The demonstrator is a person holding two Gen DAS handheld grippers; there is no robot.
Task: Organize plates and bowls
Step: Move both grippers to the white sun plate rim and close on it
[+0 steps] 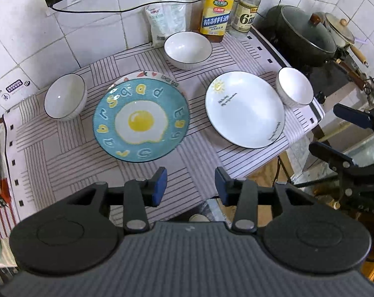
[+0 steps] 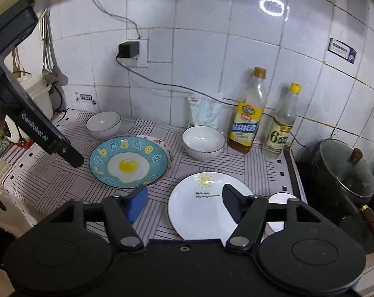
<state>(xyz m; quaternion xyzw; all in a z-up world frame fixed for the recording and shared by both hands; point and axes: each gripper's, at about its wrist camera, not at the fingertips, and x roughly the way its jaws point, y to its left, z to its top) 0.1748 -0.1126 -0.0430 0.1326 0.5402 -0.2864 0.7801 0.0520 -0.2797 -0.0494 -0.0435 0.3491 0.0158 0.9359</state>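
A blue egg-pattern plate lies stacked on a strawberry-rimmed plate at the middle of the striped cloth. A white sun-print plate lies to its right. White bowls stand at the left, at the back and at the right edge. My left gripper is open and empty, above the cloth's front edge. My right gripper is open and empty, above the white plate's near left rim; it also shows in the left wrist view.
Two bottles and a white bag stand against the tiled wall. A lidded dark pot sits on the stove at the right. A rice cooker stands at the far left.
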